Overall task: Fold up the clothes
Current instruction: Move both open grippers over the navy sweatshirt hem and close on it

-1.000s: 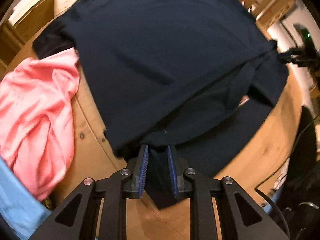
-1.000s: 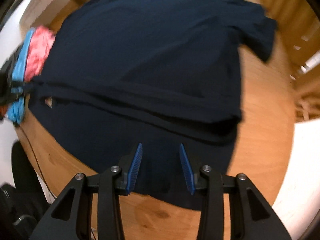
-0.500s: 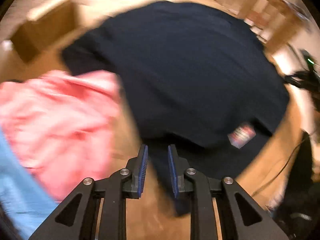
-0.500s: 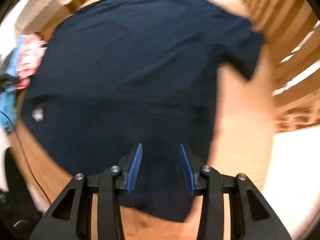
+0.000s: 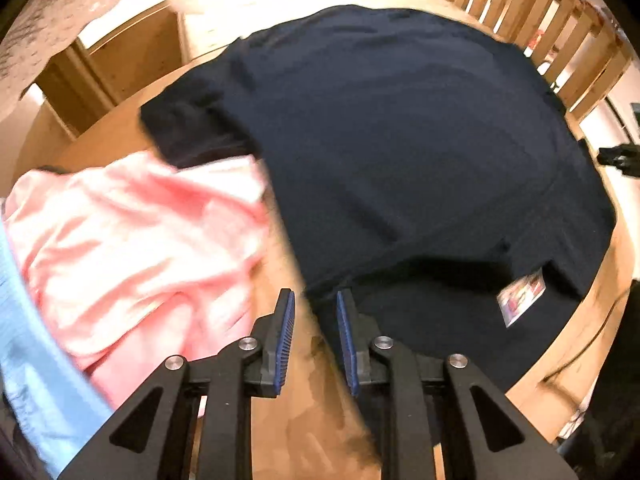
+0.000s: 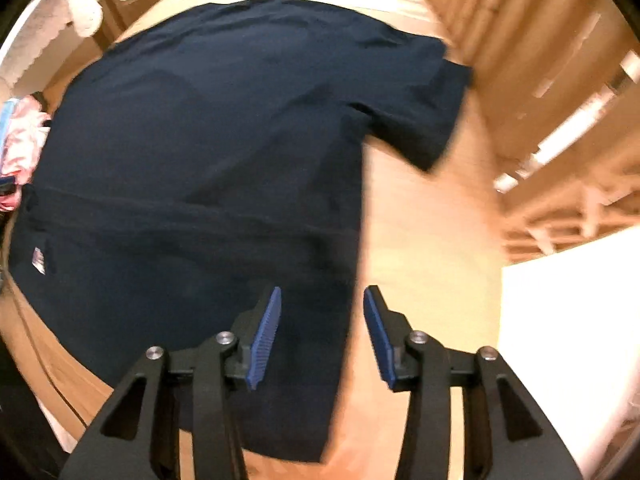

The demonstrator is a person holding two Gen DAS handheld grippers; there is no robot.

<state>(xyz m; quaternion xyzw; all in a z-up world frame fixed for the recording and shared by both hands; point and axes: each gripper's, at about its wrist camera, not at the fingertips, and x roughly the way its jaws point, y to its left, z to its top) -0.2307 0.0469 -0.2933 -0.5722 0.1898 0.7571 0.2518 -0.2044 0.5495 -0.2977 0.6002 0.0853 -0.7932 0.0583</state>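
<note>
A navy T-shirt lies spread flat on the round wooden table, with a fold line across its near part and a small label showing. My left gripper hovers over the shirt's near left edge, its jaws a narrow gap apart with bare wood and the cloth's edge below, nothing pinched. In the right wrist view the same shirt fills the left and middle. My right gripper hangs above its near right edge with the jaws opening and no cloth pressed between the pads.
A crumpled pink garment and a light blue one lie left of the shirt. A wooden box and slatted railing stand beyond the table. A cable runs past the near right rim. Bare wood shows right of the shirt.
The left gripper has let go of the navy cloth it pinched and shifted left toward the pink garment. The right gripper has moved right to the shirt's edge and its jaws stand wider.
</note>
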